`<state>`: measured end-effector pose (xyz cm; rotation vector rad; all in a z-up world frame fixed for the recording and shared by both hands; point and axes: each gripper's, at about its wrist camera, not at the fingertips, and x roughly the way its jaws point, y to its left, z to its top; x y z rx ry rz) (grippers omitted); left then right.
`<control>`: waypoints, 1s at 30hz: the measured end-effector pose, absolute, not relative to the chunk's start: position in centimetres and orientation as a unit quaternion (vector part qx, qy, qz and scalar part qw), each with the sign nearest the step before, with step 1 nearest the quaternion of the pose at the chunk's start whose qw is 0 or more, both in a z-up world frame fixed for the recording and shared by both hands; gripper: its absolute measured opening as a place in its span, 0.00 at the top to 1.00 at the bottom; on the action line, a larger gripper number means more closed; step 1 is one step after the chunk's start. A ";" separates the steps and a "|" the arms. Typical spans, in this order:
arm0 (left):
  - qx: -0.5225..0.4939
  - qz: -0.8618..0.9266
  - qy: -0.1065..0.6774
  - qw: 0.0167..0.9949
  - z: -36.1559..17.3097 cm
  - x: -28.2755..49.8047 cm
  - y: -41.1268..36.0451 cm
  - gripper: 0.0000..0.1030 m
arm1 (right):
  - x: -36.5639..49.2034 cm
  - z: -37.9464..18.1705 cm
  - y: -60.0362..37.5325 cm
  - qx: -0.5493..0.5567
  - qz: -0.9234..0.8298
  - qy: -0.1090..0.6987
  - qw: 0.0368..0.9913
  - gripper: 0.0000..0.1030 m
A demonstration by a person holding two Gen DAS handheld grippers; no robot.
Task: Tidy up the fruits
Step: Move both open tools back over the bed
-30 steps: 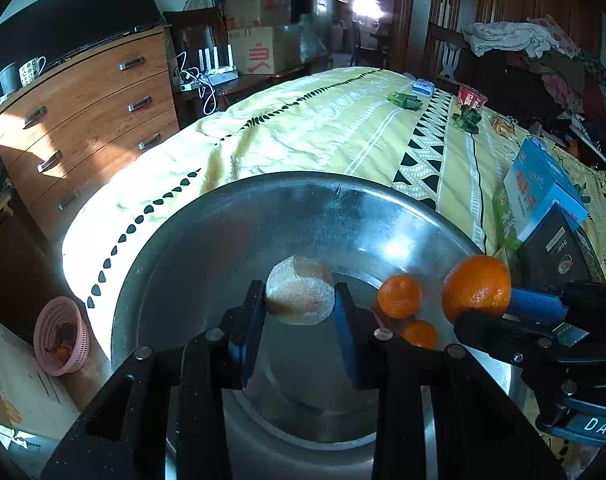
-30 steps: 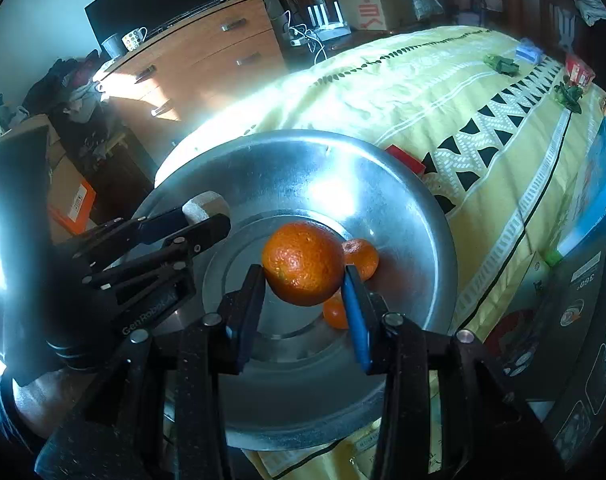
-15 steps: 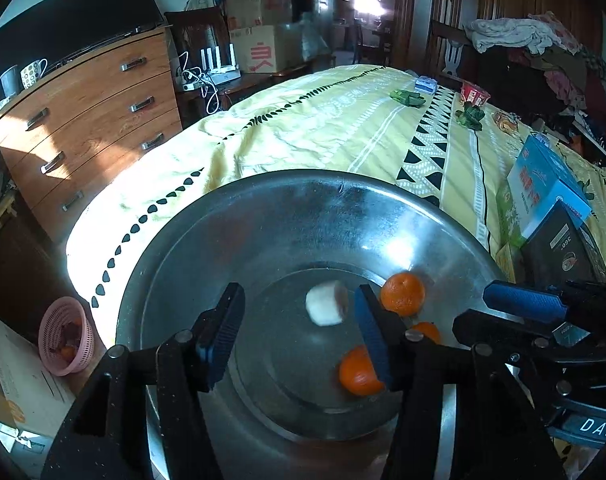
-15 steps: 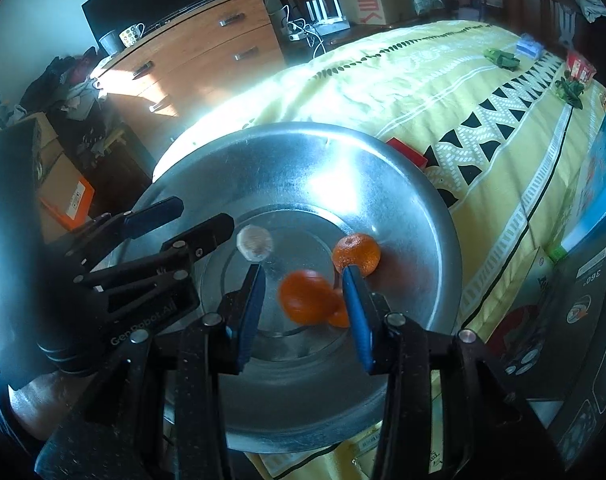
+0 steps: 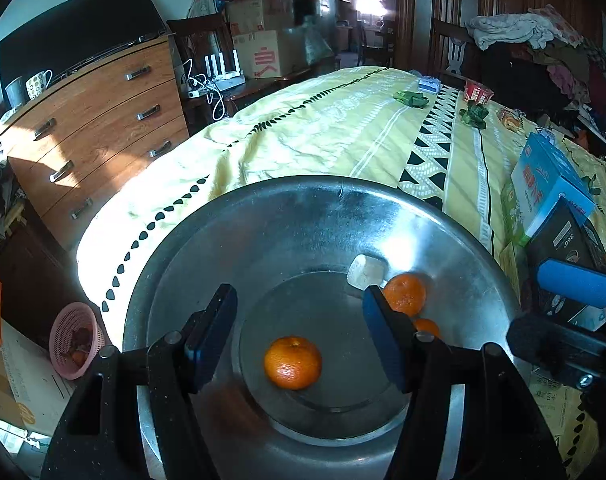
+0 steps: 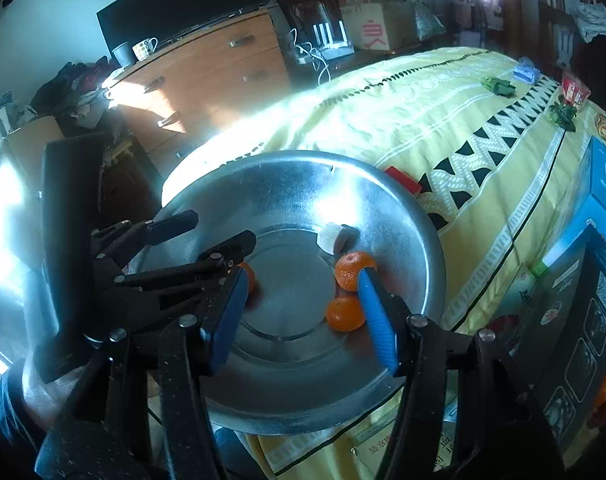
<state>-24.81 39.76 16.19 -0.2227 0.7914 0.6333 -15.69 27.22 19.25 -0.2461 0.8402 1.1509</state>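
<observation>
A large steel basin (image 5: 175, 280) (image 6: 415, 216) sits on the yellow bedspread. Inside lie three oranges: one near the middle (image 5: 293, 362) (image 6: 249, 278), one at the right wall (image 5: 405, 294) (image 6: 353, 270) and a smaller one beside it (image 5: 427, 326) (image 6: 345, 314). A pale cut fruit chunk (image 5: 366, 271) (image 6: 335, 236) rests at the far right of the basin floor. My left gripper (image 5: 299, 338) (image 6: 207, 228) is open and empty above the basin. My right gripper (image 6: 303, 312) is open and empty over the basin's near side; its fingers (image 5: 575, 284) show in the left wrist view.
Blue and black boxes (image 5: 551, 196) (image 6: 599, 240) stand right of the basin. A wooden dresser (image 5: 95, 128) stands left of the bed, a pink basket (image 5: 77, 340) on the floor. Small green and red items (image 5: 475, 114) lie at the bed's far end.
Both grippers opened and let go: the pale chunk and the big orange dropped into the basin and rolled. Both grippers drew back slightly.
</observation>
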 end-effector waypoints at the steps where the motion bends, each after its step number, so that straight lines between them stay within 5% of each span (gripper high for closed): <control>1: -0.103 0.304 0.376 0.869 16.4 -24.8 39.5 0.35 | -15.8 19.6 26.9 -0.110 0.527 0.378 0.753 0.43; 7: -0.075 0.312 0.349 0.880 18.9 -24.7 36.8 0.35 | -16.9 22.3 23.4 -0.095 0.529 0.330 0.776 0.42; 10: -0.051 0.310 0.327 0.891 20.6 -24.3 34.4 0.22 | -17.0 23.1 20.6 -0.079 0.521 0.314 0.790 0.41; 17: -0.006 0.271 0.289 0.918 24.0 -21.7 27.4 0.20 | -15.5 22.6 12.4 -0.039 0.472 0.306 0.826 0.35; 22: 0.013 0.208 0.255 0.944 25.3 -19.0 20.0 0.08 | -13.3 20.4 4.8 -0.021 0.399 0.316 0.860 0.29; 30: -0.015 0.012 0.350 0.936 18.4 -10.8 6.5 0.00 | -9.7 13.3 -8.9 -0.013 0.247 0.377 0.893 0.21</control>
